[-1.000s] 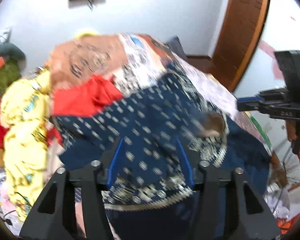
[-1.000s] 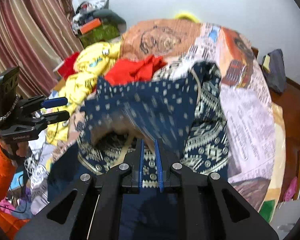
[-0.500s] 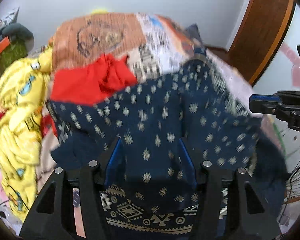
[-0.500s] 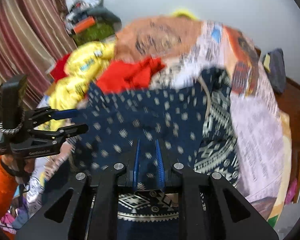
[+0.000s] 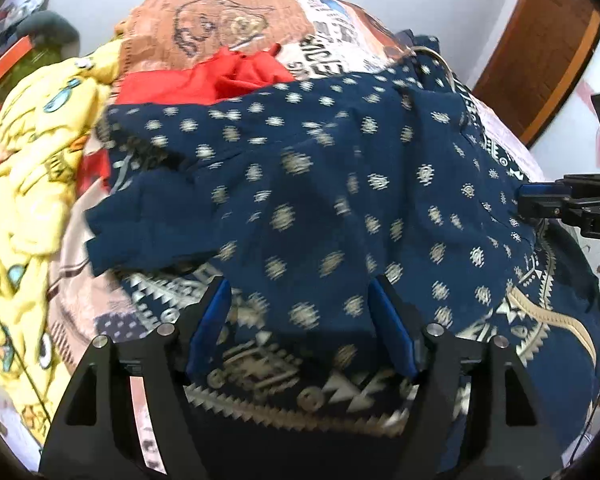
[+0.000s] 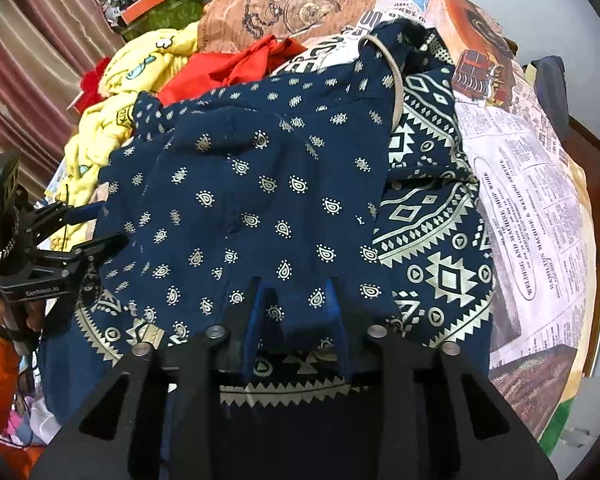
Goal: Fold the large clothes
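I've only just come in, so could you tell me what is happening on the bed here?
A person with a gripper in each hand is folding a navy patterned garment on a bed covered by a newspaper-print sheet. One half has been laid over the other. The left gripper and the right gripper have both just been opening; cloth lies between their jaws, apparently released. A red garment and yellow clothes wait behind.

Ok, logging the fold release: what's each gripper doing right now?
Left gripper: open, jaws just widened, navy printed garment lying loose between them.
Right gripper: open, jaws just parted, garment edge still between them.
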### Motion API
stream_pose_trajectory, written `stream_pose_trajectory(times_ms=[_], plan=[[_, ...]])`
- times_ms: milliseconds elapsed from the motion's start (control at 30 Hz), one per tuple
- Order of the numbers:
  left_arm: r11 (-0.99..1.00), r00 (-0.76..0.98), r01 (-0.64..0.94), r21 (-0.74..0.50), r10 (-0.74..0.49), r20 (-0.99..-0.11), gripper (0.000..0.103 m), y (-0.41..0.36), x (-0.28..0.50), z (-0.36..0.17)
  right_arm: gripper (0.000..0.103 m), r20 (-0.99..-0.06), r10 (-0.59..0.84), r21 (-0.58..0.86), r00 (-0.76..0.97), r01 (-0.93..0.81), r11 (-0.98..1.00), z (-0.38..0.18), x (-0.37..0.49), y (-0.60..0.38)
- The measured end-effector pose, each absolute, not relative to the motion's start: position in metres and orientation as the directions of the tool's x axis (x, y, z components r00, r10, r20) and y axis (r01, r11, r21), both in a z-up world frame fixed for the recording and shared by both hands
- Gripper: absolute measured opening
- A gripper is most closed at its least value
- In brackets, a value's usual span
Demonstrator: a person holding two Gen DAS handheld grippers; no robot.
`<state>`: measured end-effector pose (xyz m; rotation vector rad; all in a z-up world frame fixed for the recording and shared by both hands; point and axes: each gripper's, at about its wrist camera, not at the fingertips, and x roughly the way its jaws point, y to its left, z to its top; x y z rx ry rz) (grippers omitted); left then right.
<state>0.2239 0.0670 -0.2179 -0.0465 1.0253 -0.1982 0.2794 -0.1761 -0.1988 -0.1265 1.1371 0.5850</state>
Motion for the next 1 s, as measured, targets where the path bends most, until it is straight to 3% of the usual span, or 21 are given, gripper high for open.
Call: stream_pose_trajectory(times_ms=[167,433,767,1000], plan=[[0.990,0.554,0.053,-0.128,-0.135,-0.821,0.071,0.104,0.216,-0.198,0.031,-0.865,0.384,0.197,0.323,-0.484,0.852,-0.188,0.275,-0.185],[0.963,0.579,-0.187,-0.193,-0.050,-0.814,0.072,0.187,0.232,-0.199,0.055,-0.827,0.347,0.157,0.442,-0.410,0.898,-0.165,0.299,-0.203],[0.858,0.517,-0.305,-0.414,-0.216,-0.829,0.072,0.223,0.272,-0.255,0.056,-0.840,0.331,0.215,0.430,-0.296,0.931,-0.182,0.359,-0.220],[0.839,0.498,-0.303,-0.452,-0.266,-0.826,0.072,0.219,0.299,-0.270,0.056,-0.846,0.395,0.337,0.359,-0.213,0.917,-0.210,0.404,-0.230]])
